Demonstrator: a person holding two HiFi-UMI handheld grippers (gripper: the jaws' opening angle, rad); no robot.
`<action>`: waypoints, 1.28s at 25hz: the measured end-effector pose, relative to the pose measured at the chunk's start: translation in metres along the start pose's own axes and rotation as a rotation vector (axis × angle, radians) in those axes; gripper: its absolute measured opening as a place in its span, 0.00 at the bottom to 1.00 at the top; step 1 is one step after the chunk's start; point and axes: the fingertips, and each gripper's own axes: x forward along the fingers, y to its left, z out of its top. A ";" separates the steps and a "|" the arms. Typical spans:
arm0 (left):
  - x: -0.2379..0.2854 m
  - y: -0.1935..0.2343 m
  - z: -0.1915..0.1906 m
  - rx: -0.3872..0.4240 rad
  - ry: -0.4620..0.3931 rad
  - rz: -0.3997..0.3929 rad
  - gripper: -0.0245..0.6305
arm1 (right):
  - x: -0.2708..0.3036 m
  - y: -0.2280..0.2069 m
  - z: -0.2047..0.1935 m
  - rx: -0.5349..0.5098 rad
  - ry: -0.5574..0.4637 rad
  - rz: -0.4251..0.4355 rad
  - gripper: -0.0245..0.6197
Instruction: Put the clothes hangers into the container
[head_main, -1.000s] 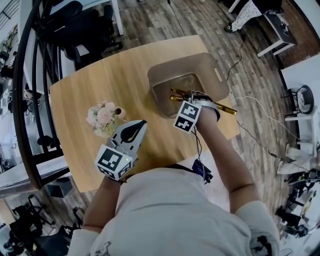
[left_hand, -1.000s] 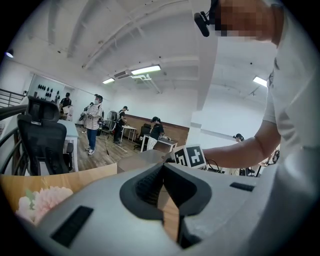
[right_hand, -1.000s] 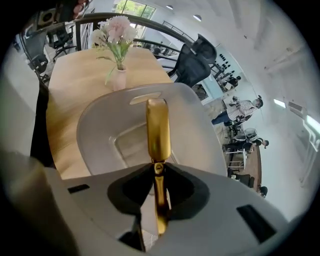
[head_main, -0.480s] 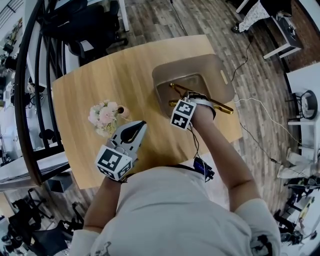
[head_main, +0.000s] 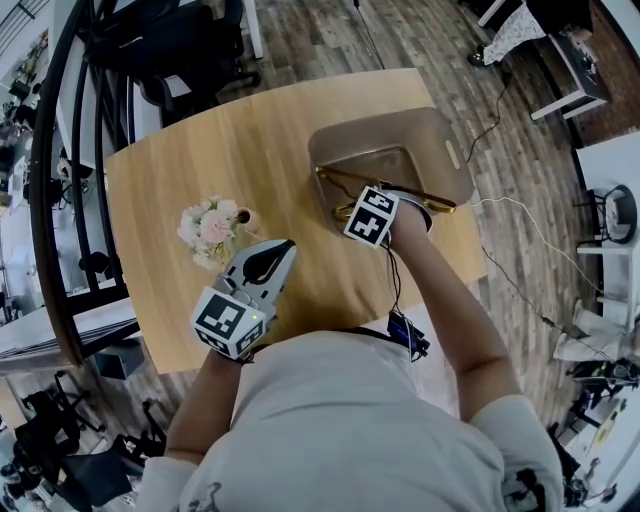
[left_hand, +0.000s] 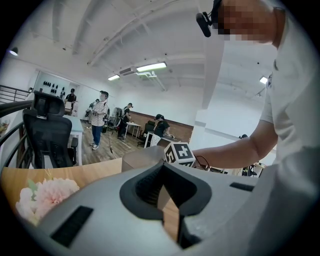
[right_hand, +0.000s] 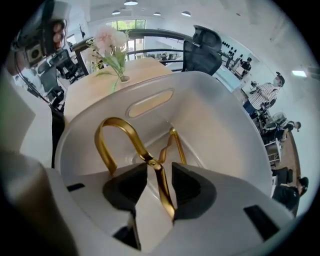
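A light wooden tabletop (head_main: 200, 170) with rounded corners carries two things. A brownish, translucent container (head_main: 440, 135), rounded and rectangular with a slot handle in its rim, sits at about 2 o'clock from the middle, close to the far right corner. A small vase (head_main: 243, 221) of pale pink flowers (head_main: 212, 228) stands at about 9 o'clock, well apart from the container.

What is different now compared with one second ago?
The right tool went lower into the container with the gold hanger. Its jaws have just been opening, and the hanger is between them, no longer clamped. The left tool, the flowers and the container stayed in place.
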 end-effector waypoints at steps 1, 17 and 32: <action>0.000 0.000 0.000 0.001 -0.001 -0.001 0.05 | -0.001 0.000 0.000 0.019 -0.012 0.015 0.29; -0.016 -0.006 0.001 0.023 -0.023 -0.047 0.05 | -0.038 0.000 -0.016 0.192 -0.071 -0.013 0.33; -0.069 -0.028 0.006 0.098 -0.050 -0.144 0.05 | -0.119 0.038 -0.009 0.441 -0.293 -0.220 0.24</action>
